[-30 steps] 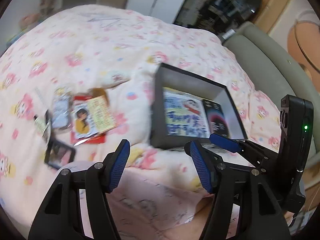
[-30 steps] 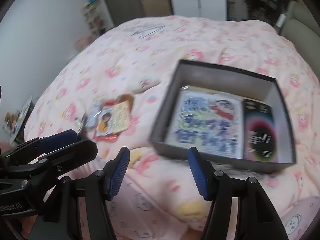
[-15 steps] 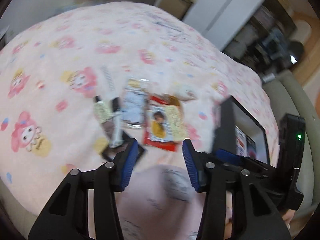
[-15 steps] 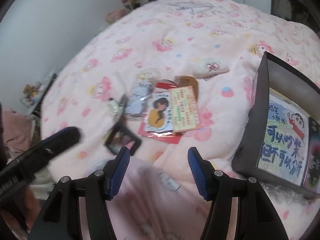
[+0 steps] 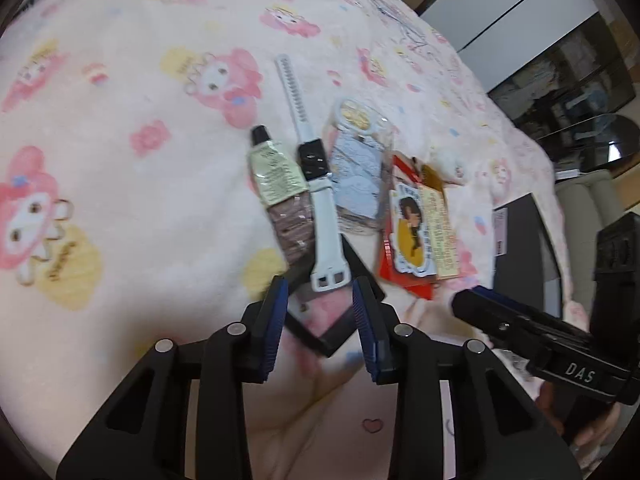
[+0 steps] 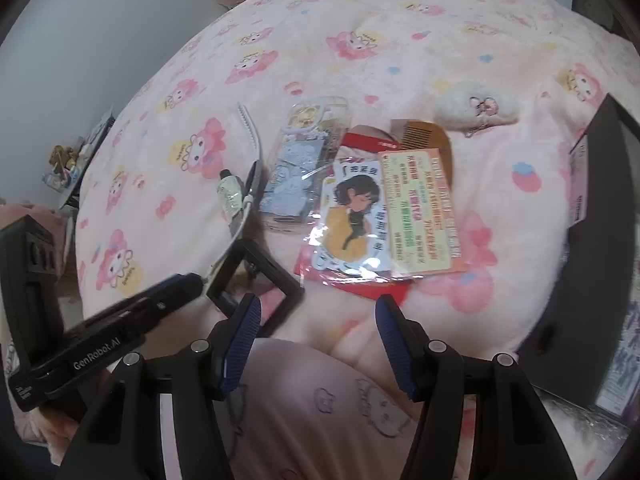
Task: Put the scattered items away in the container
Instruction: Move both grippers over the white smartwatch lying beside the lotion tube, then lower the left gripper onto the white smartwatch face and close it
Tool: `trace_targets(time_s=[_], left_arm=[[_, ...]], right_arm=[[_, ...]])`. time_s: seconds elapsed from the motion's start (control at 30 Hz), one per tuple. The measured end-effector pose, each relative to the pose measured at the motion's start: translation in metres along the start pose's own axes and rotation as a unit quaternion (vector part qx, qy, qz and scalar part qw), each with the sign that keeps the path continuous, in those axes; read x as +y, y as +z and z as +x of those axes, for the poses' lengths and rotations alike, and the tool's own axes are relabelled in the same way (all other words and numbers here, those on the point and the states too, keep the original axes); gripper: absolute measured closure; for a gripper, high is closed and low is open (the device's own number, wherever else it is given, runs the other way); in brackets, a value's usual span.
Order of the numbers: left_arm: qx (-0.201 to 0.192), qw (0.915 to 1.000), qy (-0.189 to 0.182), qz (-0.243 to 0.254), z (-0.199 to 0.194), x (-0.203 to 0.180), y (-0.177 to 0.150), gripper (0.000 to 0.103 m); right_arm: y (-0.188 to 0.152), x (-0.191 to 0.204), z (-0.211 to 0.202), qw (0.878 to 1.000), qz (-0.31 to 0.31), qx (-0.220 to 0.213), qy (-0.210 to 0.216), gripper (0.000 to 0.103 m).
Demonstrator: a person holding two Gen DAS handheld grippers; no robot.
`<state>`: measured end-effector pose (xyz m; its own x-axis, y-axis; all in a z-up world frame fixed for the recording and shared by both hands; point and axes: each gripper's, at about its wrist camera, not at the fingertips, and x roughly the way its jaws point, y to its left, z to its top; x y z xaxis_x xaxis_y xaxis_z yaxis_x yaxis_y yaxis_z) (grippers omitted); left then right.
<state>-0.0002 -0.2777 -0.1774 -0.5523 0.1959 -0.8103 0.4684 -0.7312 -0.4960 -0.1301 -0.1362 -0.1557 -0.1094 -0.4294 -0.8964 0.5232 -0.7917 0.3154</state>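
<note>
Several small items lie on the bed, just ahead of the left claw (image 5: pixel 320 320); its jaws are closing on nothing yet. The white watch (image 5: pixel 316 184) points lengthwise toward it. The right claw (image 6: pixel 318 340) stands apart, empty. The box (image 6: pixel 592 248) lies to the right.

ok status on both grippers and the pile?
Left gripper closing over the mirror, no contact seen. Right gripper open, empty. Pile unsorted beside the box. Watch overlaps mirror.
</note>
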Motion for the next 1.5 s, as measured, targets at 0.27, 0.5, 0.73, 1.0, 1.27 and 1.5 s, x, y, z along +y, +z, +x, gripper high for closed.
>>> trace_targets(time_s=[0.27, 0.5, 0.73, 1.0, 1.27, 1.5], left_arm=[[0.009, 0.9993, -0.033, 0.017, 0.007, -0.011, 0.0, 0.09], [0.0, 0.997, -0.062, 0.045, -0.003, -0.032, 0.004, 0.099], [-0.025, 0.9987, -0.033, -0.03, -0.012, 0.004, 0.01, 0.085], [0.004, 0.9926, -0.074, -0.097, 0.01, 0.034, 0.011, 0.079], [-0.008, 0.9915, -0.057, -0.117, 0.013, 0.043, 0.025, 0.08], [-0.001, 0.9938, -0.073, -0.084, 0.015, 0.024, 0.029, 0.08]], right_arm=[[0.008, 0.001, 0.007, 1.0, 0.009, -0.001, 0.011, 0.046], [0.008, 0.001, 0.002, 0.999, 0.021, -0.005, 0.031, 0.046], [0.01, 0.014, 0.011, 0.999, -0.001, 0.012, 0.031, 0.046], [0.024, 0.035, 0.039, 0.998, -0.008, 0.045, 0.051, 0.046], [0.049, 0.046, 0.085, 0.989, -0.018, 0.132, 0.066, 0.072], [0.039, 0.041, 0.067, 0.994, -0.033, 0.089, 0.056, 0.098]])
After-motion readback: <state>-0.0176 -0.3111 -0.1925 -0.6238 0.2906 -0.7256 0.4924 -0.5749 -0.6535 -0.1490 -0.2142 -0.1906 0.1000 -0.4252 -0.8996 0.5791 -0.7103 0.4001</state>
